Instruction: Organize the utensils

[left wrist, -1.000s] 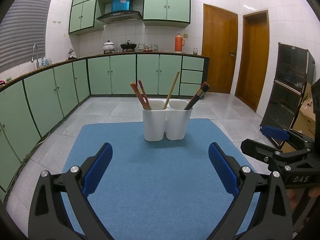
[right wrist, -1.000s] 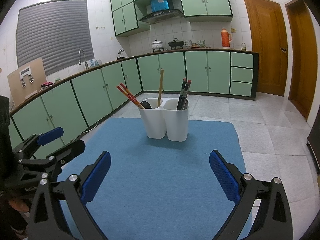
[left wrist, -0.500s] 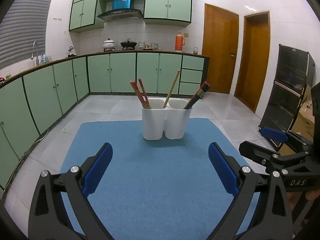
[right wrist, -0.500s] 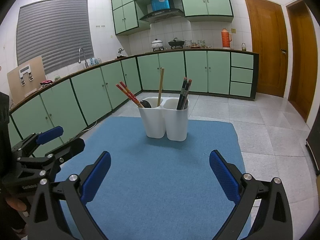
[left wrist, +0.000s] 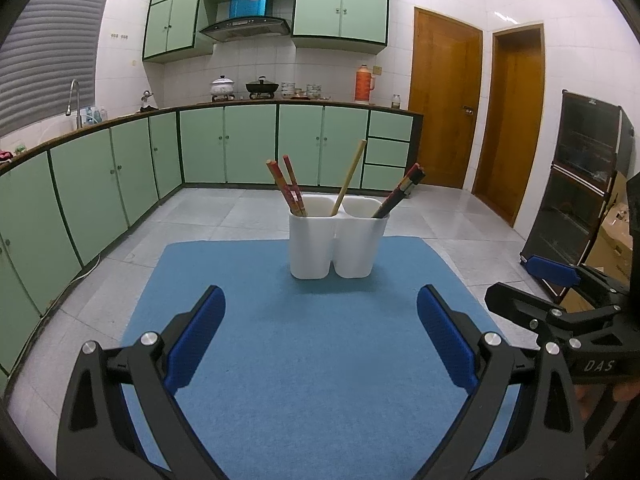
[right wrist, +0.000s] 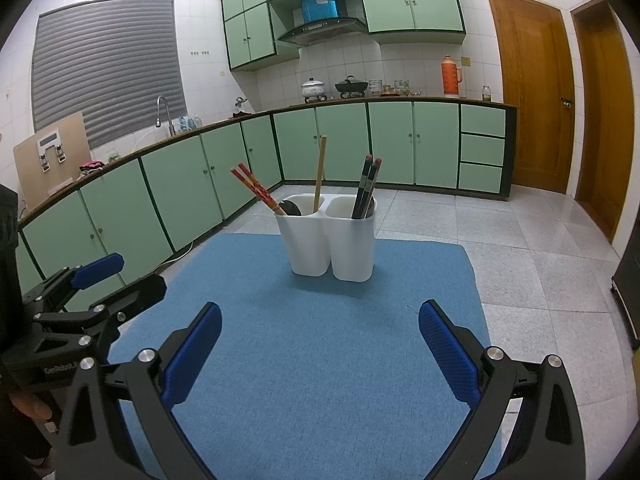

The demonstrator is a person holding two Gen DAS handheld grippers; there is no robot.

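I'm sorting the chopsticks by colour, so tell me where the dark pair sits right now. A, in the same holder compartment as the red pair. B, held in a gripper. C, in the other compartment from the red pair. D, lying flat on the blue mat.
C: the dark chopsticks stand in one compartment of the white holder, and the red chopsticks lean in the other.

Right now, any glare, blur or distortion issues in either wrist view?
Left wrist view: strong fisheye bend on the cabinets, dark corner vignette, white holder sharp, bright wash at the upper right wall. Right wrist view: same barrel curve, soft reflections on the floor tiles, blue mat evenly lit, no motion blur.
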